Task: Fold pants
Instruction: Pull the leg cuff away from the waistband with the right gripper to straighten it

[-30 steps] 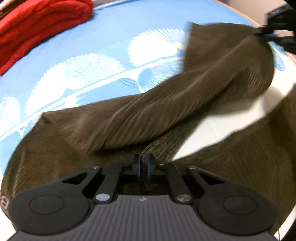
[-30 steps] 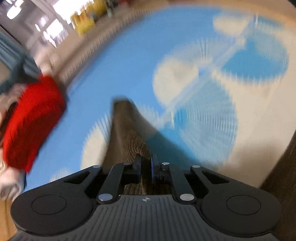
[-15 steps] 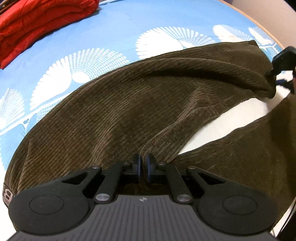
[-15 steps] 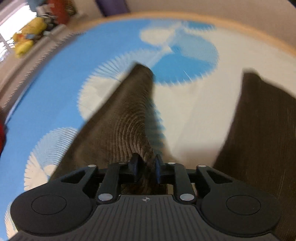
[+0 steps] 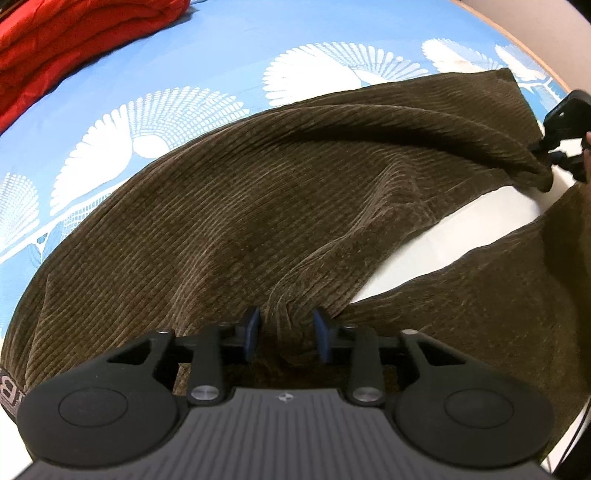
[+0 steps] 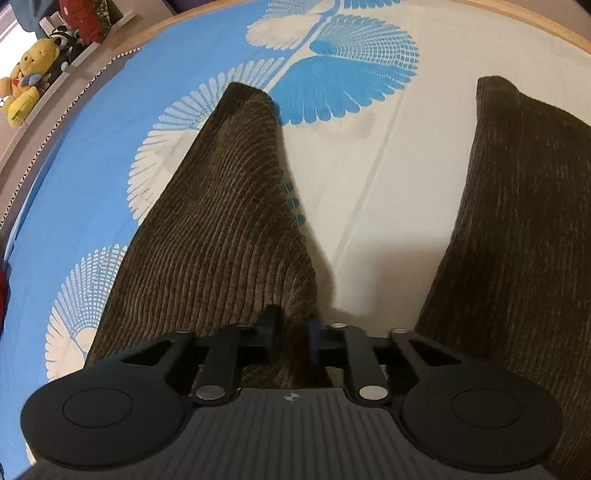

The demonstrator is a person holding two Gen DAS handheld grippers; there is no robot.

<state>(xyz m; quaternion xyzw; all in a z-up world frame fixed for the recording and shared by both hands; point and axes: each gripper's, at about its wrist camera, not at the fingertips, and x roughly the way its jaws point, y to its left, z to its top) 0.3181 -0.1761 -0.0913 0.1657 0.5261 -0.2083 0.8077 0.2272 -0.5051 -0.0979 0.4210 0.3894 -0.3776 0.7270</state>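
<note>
Brown corduroy pants point(image 5: 258, 192) lie spread on a blue and white bedsheet point(image 5: 229, 51). One leg runs up to the right, the other leg point(image 5: 498, 295) lies lower right. My left gripper point(image 5: 286, 332) sits at the crotch with its jaws parted around a bunched ridge of cloth. My right gripper point(image 6: 293, 332) has its jaws a little apart with the leg's hem edge point(image 6: 221, 221) between them; it also shows at the far right of the left wrist view point(image 5: 561, 140). The second leg point(image 6: 517, 221) lies to the right.
A folded red garment point(image 5: 74, 40) lies at the sheet's far left corner. Stuffed toys point(image 6: 26, 81) sit on a shelf beyond the bed's wooden edge point(image 6: 517, 18).
The lifted, twisted leg came down and now lies flat on the sheet. My left gripper's jaws went from shut on the crotch cloth to parted. The right gripper's jaws also widened.
</note>
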